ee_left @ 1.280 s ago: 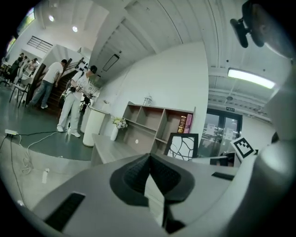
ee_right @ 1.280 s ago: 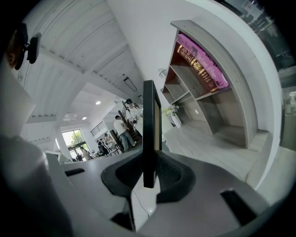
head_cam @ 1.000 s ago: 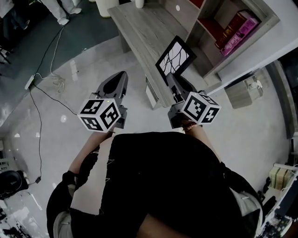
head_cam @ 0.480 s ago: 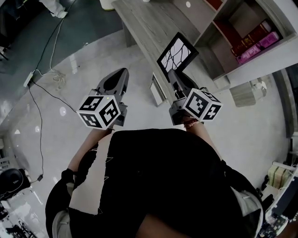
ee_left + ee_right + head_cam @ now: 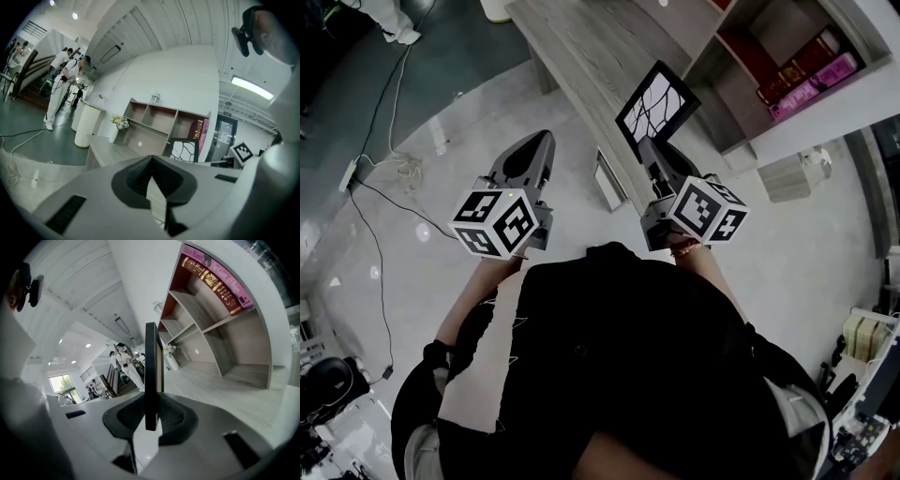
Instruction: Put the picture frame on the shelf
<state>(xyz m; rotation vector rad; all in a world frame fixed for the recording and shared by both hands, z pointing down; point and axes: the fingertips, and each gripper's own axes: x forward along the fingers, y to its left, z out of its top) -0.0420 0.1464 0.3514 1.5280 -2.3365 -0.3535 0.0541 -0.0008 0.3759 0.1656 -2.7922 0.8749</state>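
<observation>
**Picture frame [image 5: 656, 105], black with a white branch print, gripped just short of the shelf**

The right gripper [image 5: 652, 150] clamps the picture frame's lower edge and holds it upright. From the head view that edge is hidden behind the jaws. The right gripper view sees the frame edge-on, so its print cannot be made out. The left gripper [image 5: 534, 145] hangs alongside, jaws together on nothing. Since a second ago both grippers have edged forward. The frame is over the grey wood-grain bench [image 5: 581, 47], near the open shelf unit with red back panels [image 5: 727, 108], which holds pink and red books [image 5: 806, 70]. A black cable [image 5: 384, 202] trails across the glossy floor.
</observation>
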